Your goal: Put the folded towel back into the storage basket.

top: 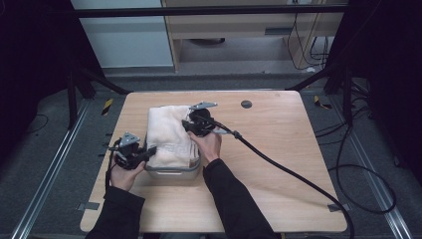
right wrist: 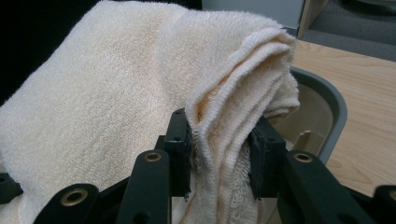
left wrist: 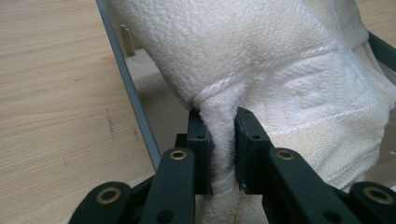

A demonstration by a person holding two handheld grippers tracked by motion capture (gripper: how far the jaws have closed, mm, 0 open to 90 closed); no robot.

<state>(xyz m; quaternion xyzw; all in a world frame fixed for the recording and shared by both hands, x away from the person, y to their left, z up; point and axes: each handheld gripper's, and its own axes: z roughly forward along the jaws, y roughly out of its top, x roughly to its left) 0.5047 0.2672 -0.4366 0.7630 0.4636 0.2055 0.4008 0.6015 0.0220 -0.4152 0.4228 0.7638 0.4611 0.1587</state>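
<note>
A folded cream towel (top: 168, 130) lies over a grey bin (top: 175, 172) on the wooden table. My left gripper (top: 149, 151) is shut on the towel's near-left edge; in the left gripper view its jaws pinch a fold of the towel (left wrist: 280, 70) beside the bin's rim (left wrist: 135, 100). My right gripper (top: 190, 126) is shut on the towel's right side. In the right gripper view several bunched layers of the towel (right wrist: 140, 84) sit between the jaws, above the bin's rounded corner (right wrist: 329, 100). Most of the bin's inside is hidden under the towel.
The light wooden table (top: 278, 149) has a dark round hole (top: 246, 104) near its far edge. A thick black cable (top: 288, 172) trails from my right gripper across the table to the near right. Dark floor, rails and cables surround the table.
</note>
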